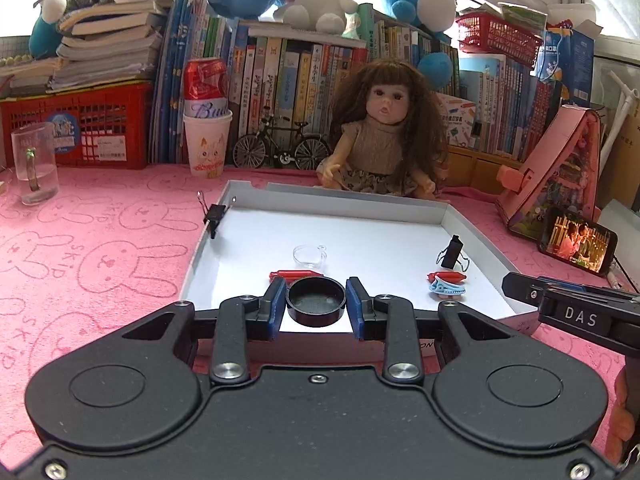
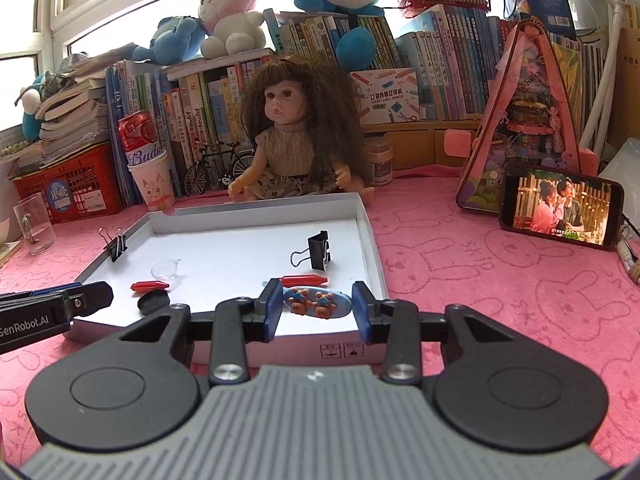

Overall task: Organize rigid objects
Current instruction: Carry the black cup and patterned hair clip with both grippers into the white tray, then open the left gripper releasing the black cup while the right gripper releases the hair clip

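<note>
A shallow white box [image 1: 360, 206] [image 2: 372, 240] lies on the pink cloth. In the left wrist view my left gripper [image 1: 316, 306] has its blue pads on either side of a round black lid [image 1: 316, 302] at the box's near edge, with little or no gap. The lid also shows in the right wrist view [image 2: 154, 303]. My right gripper [image 2: 318, 310] is open around a blue hair clip with bear figures [image 2: 316, 302] [image 1: 448, 289], pads apart from it. Two red capsule-shaped pieces [image 1: 296, 273] [image 2: 304, 280], a clear small cup [image 1: 310, 256] and a loose binder clip [image 2: 318, 255] lie in the box.
A second binder clip [image 1: 216, 214] is clamped on the box's left wall. A doll [image 1: 384, 128] sits behind the box. A glass mug [image 1: 34, 168], a paper cup with a can [image 1: 208, 140], a model bicycle [image 1: 282, 150], a phone [image 2: 560, 204] and books stand around.
</note>
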Motion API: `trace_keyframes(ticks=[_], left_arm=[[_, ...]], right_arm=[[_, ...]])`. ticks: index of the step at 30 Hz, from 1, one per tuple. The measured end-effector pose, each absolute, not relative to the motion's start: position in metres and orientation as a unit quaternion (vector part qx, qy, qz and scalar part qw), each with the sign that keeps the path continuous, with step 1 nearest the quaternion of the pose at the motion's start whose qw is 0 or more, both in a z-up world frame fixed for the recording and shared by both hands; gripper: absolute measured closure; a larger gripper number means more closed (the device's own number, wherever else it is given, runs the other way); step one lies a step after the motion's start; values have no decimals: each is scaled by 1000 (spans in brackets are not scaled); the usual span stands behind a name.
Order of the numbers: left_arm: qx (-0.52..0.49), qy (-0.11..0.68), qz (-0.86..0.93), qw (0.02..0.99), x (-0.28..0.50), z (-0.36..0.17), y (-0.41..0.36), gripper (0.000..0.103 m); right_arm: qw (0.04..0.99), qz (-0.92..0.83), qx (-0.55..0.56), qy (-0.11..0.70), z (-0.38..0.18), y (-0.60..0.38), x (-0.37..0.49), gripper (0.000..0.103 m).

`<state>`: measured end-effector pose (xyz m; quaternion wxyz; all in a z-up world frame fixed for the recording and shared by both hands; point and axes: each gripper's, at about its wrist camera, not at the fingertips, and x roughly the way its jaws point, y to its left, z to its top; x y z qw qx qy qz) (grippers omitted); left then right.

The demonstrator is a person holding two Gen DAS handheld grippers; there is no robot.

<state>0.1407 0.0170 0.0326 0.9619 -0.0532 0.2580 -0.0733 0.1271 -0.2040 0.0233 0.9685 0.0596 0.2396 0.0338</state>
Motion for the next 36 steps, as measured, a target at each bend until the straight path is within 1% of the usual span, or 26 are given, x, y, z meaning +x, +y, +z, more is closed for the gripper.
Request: trace_keyframes(ticks=[4, 8, 10, 16, 36], left_arm=[[-54, 284, -81, 954, 156, 27, 10, 73], [-59, 309, -81, 946, 172, 20, 6, 73], [-55, 308, -78, 946, 175, 19, 3, 73], [-48, 316, -79, 944, 184, 14, -3, 73], [-43, 308, -36, 950, 236, 6, -8, 72]], right_arm=[[963, 44, 68, 256, 20, -203, 142, 61], [952, 59, 76, 290, 16, -200, 157, 61], [946, 66, 80, 308, 14, -198, 164, 61], [939, 70, 75, 328, 12, -193, 177, 61], [940, 50, 84, 326, 5, -202, 226, 61]])
